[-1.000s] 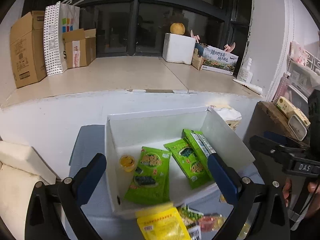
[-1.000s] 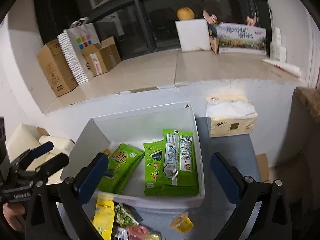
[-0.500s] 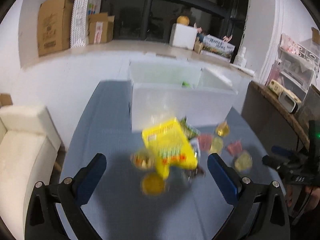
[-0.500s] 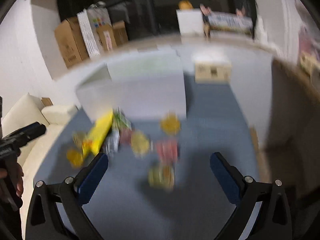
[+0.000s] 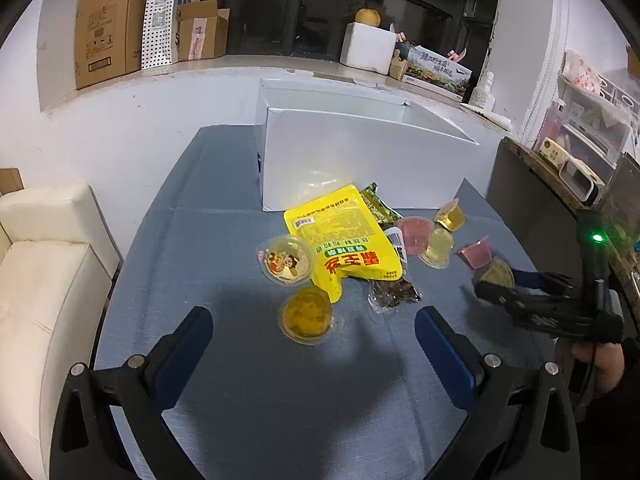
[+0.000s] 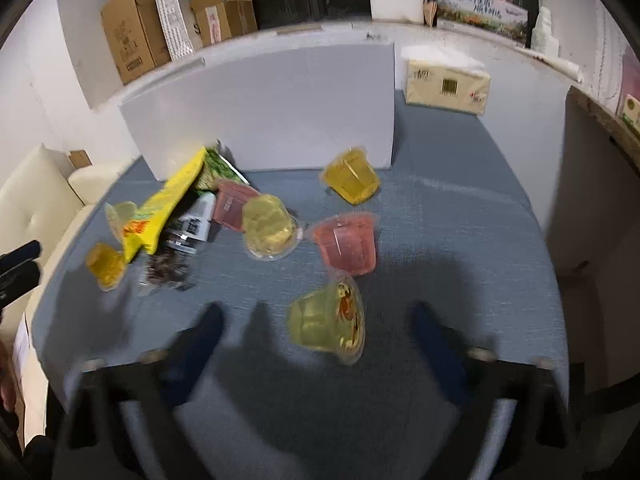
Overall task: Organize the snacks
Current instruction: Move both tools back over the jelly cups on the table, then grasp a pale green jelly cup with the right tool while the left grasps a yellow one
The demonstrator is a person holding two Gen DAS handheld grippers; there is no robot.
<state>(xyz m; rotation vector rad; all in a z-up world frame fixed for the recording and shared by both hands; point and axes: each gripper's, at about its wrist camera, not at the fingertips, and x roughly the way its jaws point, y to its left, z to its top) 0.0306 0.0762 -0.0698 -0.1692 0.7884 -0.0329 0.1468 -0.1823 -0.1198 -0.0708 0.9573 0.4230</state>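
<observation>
A white box (image 5: 360,152) stands on the blue table (image 5: 240,400); it also shows in the right wrist view (image 6: 272,108). In front of it lie a yellow snack bag (image 5: 344,244), a dark packet (image 5: 394,294) and several jelly cups. My left gripper (image 5: 312,340) is open and empty, low over the table, with an orange jelly cup (image 5: 307,314) just beyond its fingers. My right gripper (image 6: 316,332) is open, blurred, with a green jelly cup (image 6: 328,320) lying on its side between its fingers. A pink cup (image 6: 348,240) sits just beyond.
A tissue box (image 6: 446,84) stands right of the white box. A cream sofa (image 5: 44,264) is at the table's left. A dark cabinet (image 5: 536,200) is at the right. Cardboard boxes (image 5: 108,24) stand on the far ledge.
Both grippers have pulled back from above the box and dropped low over the table, closing in on the loose snacks in front of the box. Both stay open.
</observation>
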